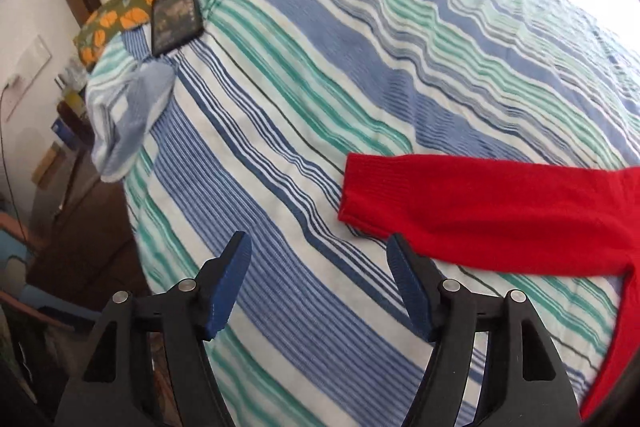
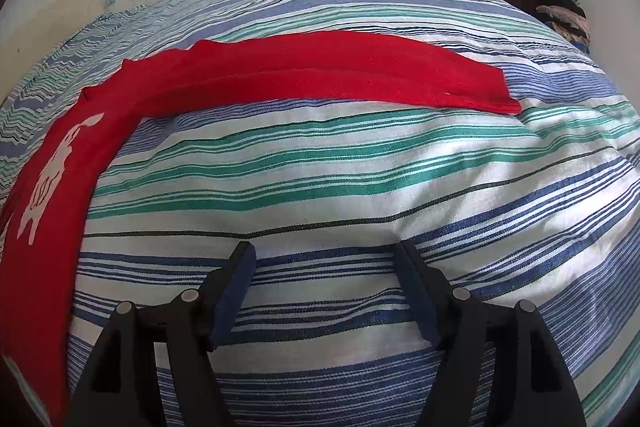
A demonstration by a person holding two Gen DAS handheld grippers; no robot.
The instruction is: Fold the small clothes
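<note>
Currently both the left gripper [image 1: 318, 247] and right gripper [image 2: 324, 255] gape wide, empty, above the bedspread [image 1: 320, 107].

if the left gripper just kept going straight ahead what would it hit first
Probably the striped bedspread: the open left gripper points down onto bare fabric. The red sweater sleeve lies just right of that line; depth is unclear.

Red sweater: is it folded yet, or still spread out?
Spread. The red sweater lies flat on the striped bedspread, both sleeves stretched straight outward. Neither gripper holds it.
</note>
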